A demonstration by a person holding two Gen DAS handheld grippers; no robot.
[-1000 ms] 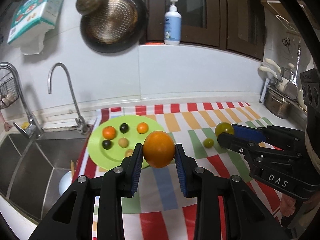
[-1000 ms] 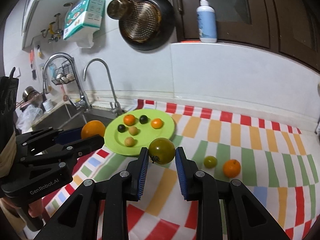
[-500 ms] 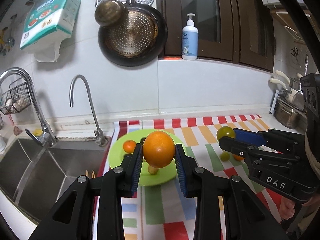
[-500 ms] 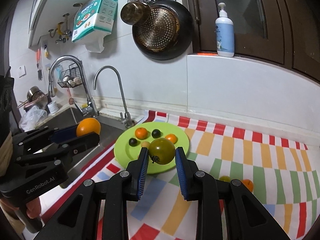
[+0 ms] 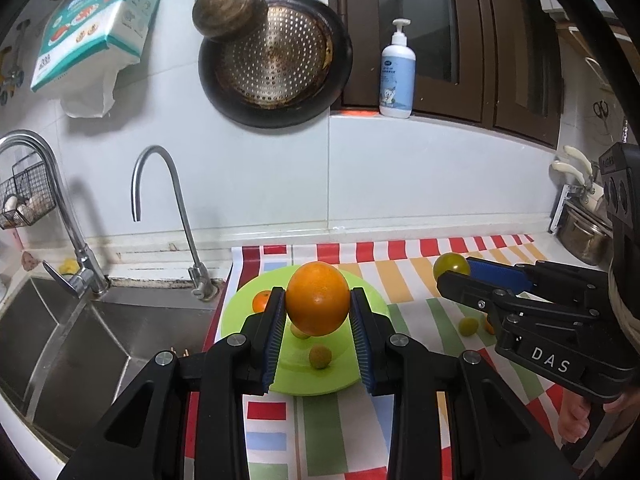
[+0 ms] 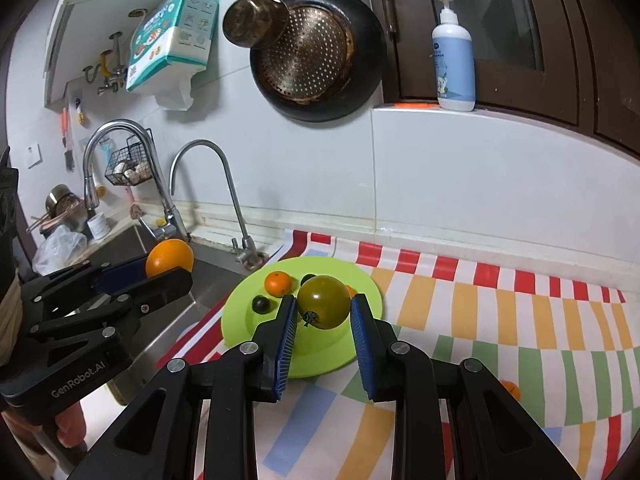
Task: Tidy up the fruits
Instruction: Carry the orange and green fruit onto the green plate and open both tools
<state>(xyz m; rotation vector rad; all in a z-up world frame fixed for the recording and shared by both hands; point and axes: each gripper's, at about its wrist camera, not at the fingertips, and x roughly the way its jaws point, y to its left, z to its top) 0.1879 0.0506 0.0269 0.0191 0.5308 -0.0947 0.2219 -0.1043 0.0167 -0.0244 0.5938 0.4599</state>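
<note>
My left gripper [image 5: 318, 312] is shut on a large orange [image 5: 318, 304] and holds it in the air above the green plate [image 5: 360, 376]. My right gripper [image 6: 323, 309] is shut on a green tomato [image 6: 323, 307], also held above the green plate [image 6: 240, 320]. The plate holds several small fruits: a small orange [image 6: 277, 283], a dark one [image 6: 260, 303] and yellowish ones [image 5: 320, 357]. The right gripper with the tomato [image 5: 452, 265] shows at the right of the left wrist view. The left gripper with the orange [image 6: 169, 258] shows at the left of the right wrist view.
A striped cloth [image 6: 500, 320] covers the counter; a small green fruit [image 5: 468, 326] and a small orange [image 6: 510, 390] lie on it. A steel sink [image 5: 60, 340] with two taps [image 5: 176, 216] lies left of the plate. A pan [image 5: 276, 60] hangs on the wall.
Both grippers have risen and pulled back with their fruits still held; the plate now sits lower and closer under them in both views.
</note>
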